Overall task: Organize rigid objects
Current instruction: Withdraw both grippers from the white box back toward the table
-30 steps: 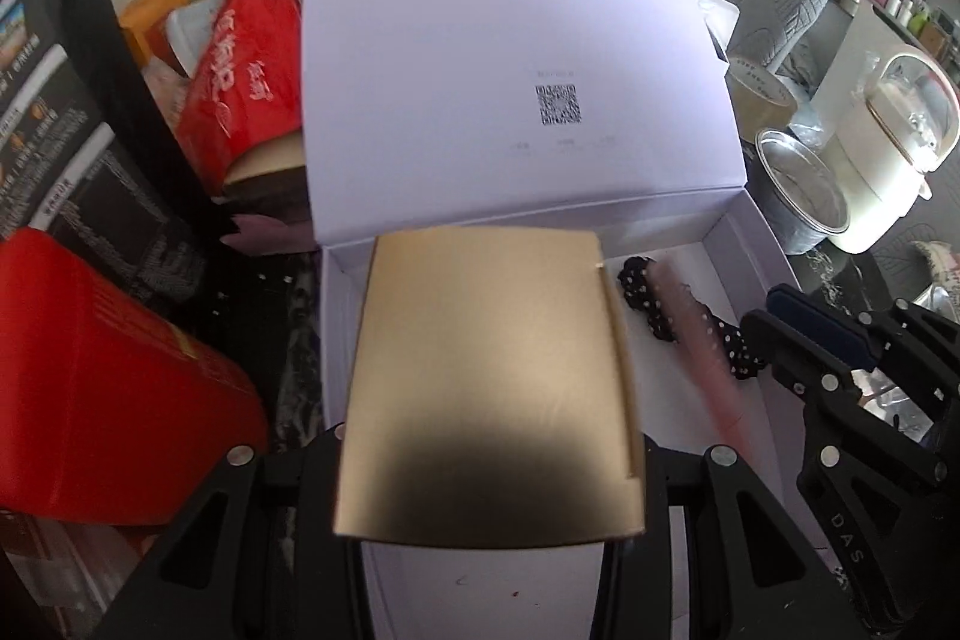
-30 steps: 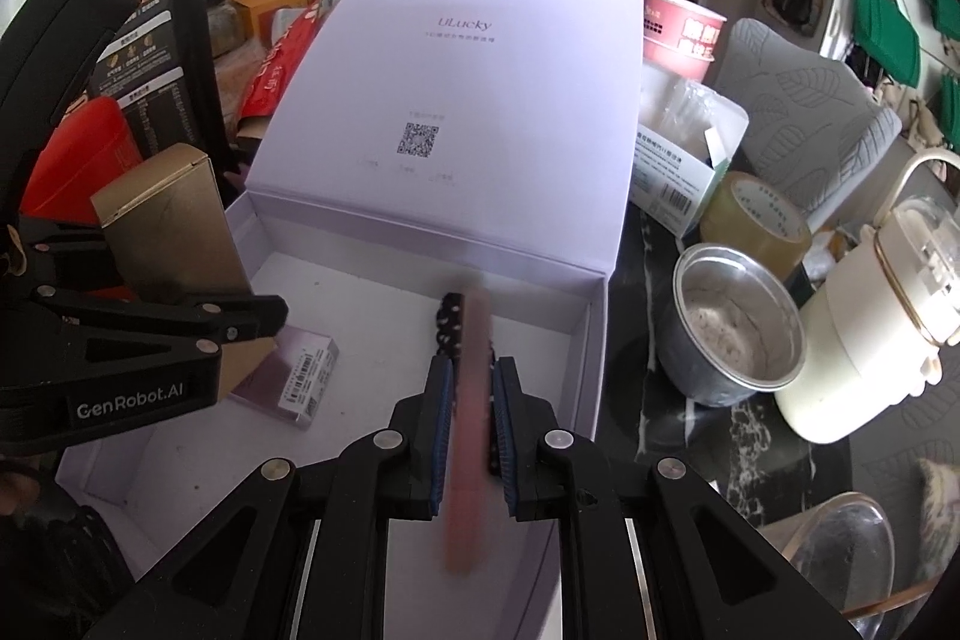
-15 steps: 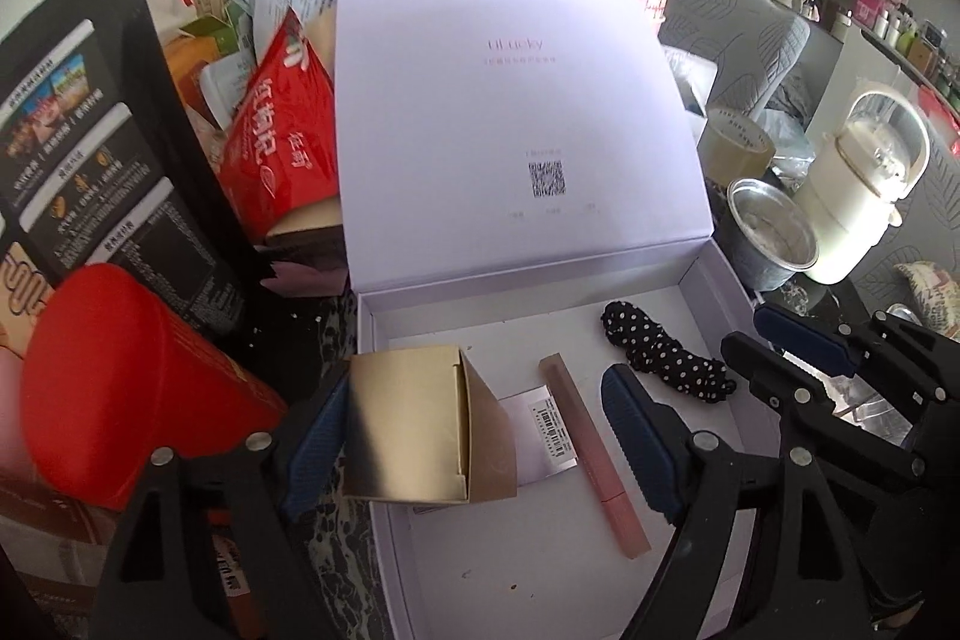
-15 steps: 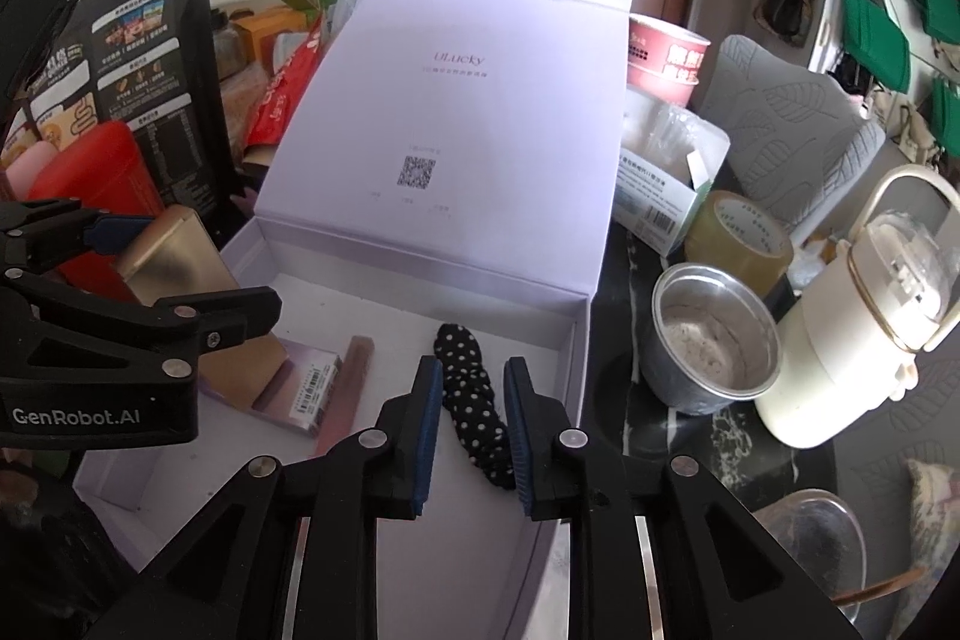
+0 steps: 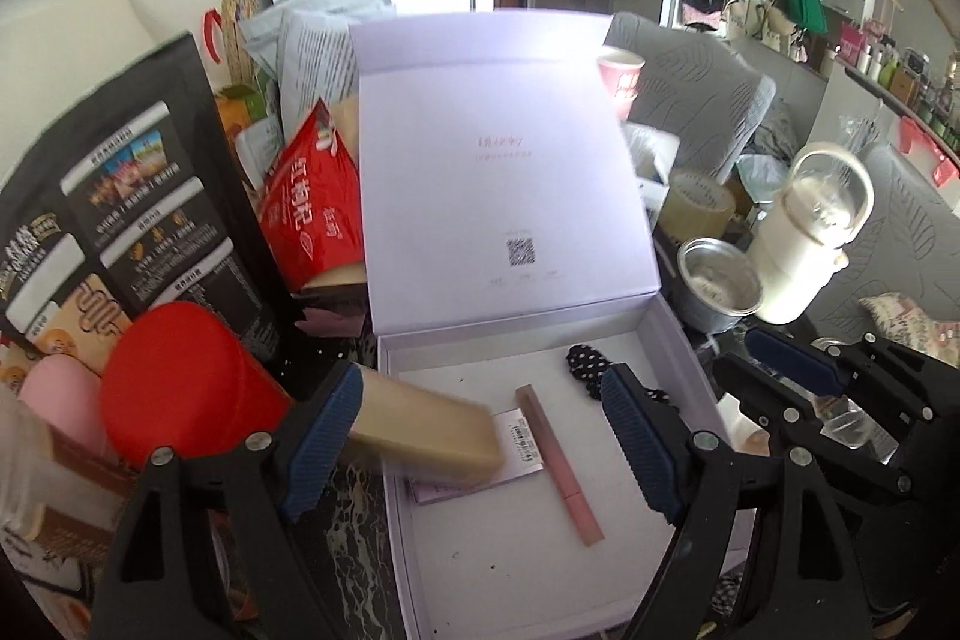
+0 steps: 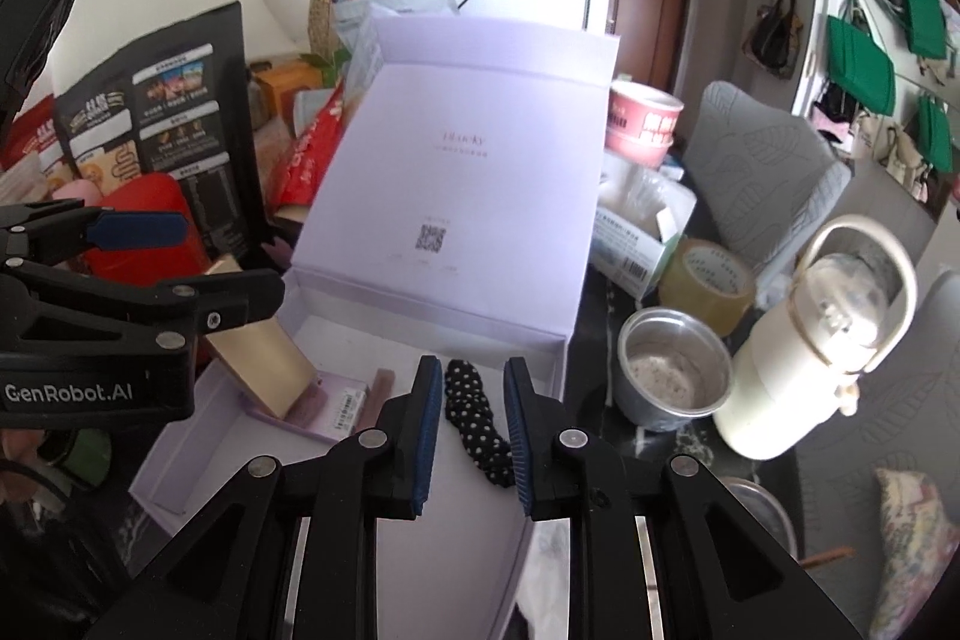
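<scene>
- Left gripper (image 5: 483, 436), lower middle of the left wrist view: jaws wide apart, nothing gripped. The gold box's end lies just beside the left pad; contact unclear.
- Right gripper (image 6: 468, 436), lower middle of the right wrist view: jaws narrow with a small gap, nothing between the pads. It hangs above the box floor.
- White box (image 5: 678, 334), centre of frame, its lid (image 5: 498, 172) standing open behind it.
- Gold box (image 5: 420, 427) lies tilted over the white box's left wall, one end inside, resting on a flat pale pink packet with a barcode (image 5: 522, 439).
- Pink lipstick tube (image 5: 558, 466) lies flat on the box floor, just right of the packet, running diagonally.
- Black polka-dot scrunchie (image 6: 477, 424) lies on the floor near the right wall, seen through the right jaws' gap.
- Outside, right of frame: metal cup (image 5: 717, 283), tape roll (image 5: 699, 205), white kettle (image 5: 807, 250).
- Outside, left of frame: red tub (image 5: 180, 376), black snack bag (image 5: 120, 196).
</scene>
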`<action>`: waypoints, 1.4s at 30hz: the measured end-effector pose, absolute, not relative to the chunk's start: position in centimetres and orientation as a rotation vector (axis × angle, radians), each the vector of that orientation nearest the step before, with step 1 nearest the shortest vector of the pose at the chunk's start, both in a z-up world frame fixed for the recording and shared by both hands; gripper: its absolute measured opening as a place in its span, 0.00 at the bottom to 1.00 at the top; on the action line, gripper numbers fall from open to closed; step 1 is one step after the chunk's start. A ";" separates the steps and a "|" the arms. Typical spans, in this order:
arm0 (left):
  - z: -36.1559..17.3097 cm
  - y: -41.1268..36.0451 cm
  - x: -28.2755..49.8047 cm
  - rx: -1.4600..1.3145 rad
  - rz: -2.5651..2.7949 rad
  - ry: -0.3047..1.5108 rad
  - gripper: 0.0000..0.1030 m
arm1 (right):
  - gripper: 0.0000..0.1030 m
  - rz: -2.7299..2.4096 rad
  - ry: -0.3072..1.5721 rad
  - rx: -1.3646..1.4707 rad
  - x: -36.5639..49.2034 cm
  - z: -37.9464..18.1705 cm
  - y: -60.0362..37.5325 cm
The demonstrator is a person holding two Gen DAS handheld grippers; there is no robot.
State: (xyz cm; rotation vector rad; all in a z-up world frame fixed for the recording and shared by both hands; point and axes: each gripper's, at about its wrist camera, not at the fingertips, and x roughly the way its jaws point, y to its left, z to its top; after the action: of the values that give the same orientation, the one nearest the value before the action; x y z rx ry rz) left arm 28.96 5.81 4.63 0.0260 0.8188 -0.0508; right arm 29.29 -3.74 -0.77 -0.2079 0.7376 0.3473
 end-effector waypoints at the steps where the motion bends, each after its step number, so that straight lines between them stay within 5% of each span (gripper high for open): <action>1: 4.9 5.7 28.7 0.025 -0.051 0.813 0.80 | 0.21 0.344 0.729 -0.207 28.9 -0.3 -3.8; 20: 10.2 4.9 20.0 0.015 -0.066 0.709 0.80 | 0.21 0.340 0.600 -0.212 20.8 5.5 -5.1; 42: 9.9 5.0 12.7 -0.009 -0.013 0.690 0.80 | 0.29 0.315 0.556 -0.218 12.5 6.7 -7.1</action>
State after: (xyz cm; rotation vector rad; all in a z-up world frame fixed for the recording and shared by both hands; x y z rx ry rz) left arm 12.66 4.97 9.86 -0.0088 0.6900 -0.0134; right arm 12.50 -7.14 6.70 -0.2181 0.5556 0.3150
